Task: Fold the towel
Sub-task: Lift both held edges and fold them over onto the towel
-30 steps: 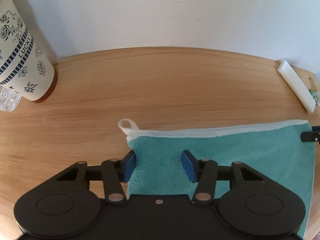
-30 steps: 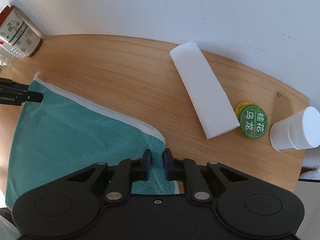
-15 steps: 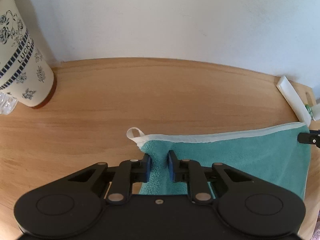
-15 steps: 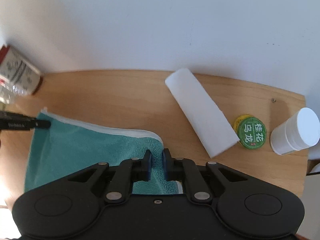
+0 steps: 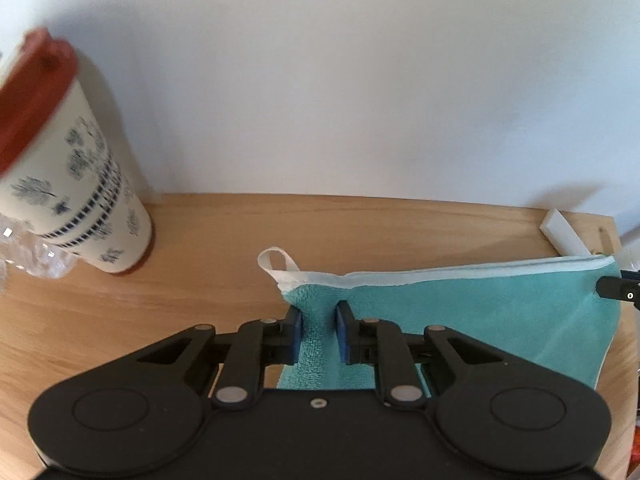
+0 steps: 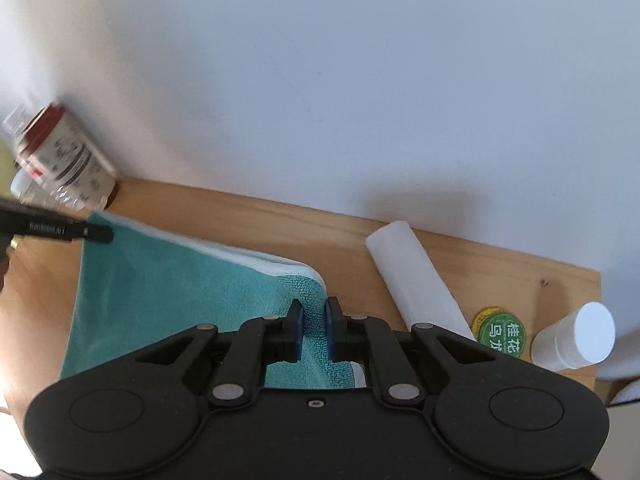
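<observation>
In the left wrist view the left tool [image 5: 318, 330] is clenched on the teal towel [image 5: 480, 320] just below its white loop [image 5: 276, 260], and in the right wrist view the right tool [image 6: 312, 330] pinches the towel's other white-edged corner — the edge seems lifted above the surface [image 6: 500, 272], so I judge a fold mid-way, not yet laid.

A light wooden table [image 6: 248, 216] against a white wall carries a tall patterned cup [image 5: 76, 184] with a red lid at its left, and at its right a white roll [image 6: 416, 276], a green tin [image 6: 500, 332] and a white bottle [image 6: 576, 336].
</observation>
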Tool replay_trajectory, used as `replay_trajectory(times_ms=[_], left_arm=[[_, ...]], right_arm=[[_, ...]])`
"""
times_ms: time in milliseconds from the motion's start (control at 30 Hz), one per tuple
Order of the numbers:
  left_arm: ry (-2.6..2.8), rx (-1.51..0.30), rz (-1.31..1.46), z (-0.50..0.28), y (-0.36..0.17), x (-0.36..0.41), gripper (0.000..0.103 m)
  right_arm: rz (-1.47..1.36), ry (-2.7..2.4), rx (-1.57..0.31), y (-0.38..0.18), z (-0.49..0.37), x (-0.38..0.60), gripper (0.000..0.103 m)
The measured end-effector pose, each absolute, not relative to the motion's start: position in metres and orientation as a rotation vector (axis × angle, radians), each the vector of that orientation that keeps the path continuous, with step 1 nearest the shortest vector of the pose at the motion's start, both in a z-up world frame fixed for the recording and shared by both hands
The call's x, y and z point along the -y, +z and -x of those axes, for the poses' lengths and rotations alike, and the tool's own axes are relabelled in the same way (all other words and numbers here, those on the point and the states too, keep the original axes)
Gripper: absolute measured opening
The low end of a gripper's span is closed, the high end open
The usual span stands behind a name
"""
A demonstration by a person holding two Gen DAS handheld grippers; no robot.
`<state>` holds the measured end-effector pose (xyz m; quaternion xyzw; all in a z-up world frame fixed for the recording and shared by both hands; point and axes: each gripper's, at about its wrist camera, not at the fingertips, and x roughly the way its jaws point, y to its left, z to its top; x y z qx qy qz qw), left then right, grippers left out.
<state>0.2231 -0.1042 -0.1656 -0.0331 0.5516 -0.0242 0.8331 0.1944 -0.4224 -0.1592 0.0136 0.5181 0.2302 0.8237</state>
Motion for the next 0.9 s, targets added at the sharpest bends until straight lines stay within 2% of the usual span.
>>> replay_trajectory(times_ms=[367,900], left_arm=[[-0.084,-1.048,-0.011,-0.172,-0.147,0.113,0.017],[-0.032,-0.993,0.007,-0.064,-0.159,0.104,0.017]], right_arm=[[-0.037,0.540,-1.027,-0.154,-0.151,0.436,0.012],[-0.077,0.579,-0.973,-0.161,-0.046,0.442,0.012]])
